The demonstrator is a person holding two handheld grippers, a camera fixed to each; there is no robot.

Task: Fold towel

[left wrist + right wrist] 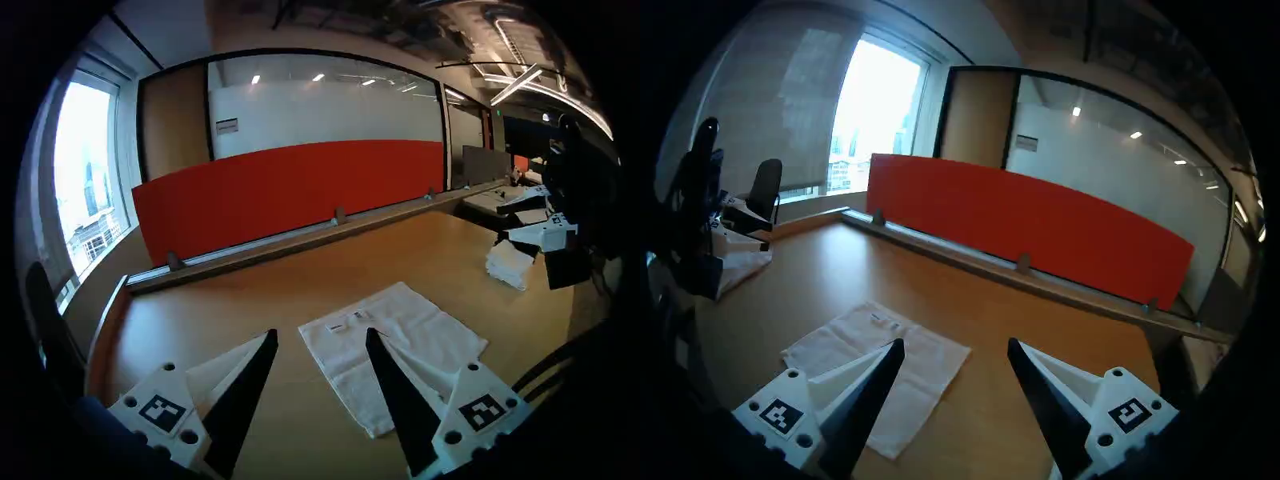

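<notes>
Hard to see the whole towel (416, 320): partly hidden behind left gripper (321, 332). Hovering above worktop (360, 264) like right gripper (954, 342), with jaws spread.

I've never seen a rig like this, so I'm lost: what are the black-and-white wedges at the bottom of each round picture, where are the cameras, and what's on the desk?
No robot here: a person holds a two-finger gripper in each hand, and a fisheye camera rides on each one, looking forward along its fingers. The wedges are those fingers. The left gripper view looks past the left gripper; the right gripper view looks past the right gripper. Both stand open and hold nothing. On the wooden desk a white towel lies flat. Farther off sits a small stack of folded white cloths, and a red divider runs along the desk's far edge.
</notes>
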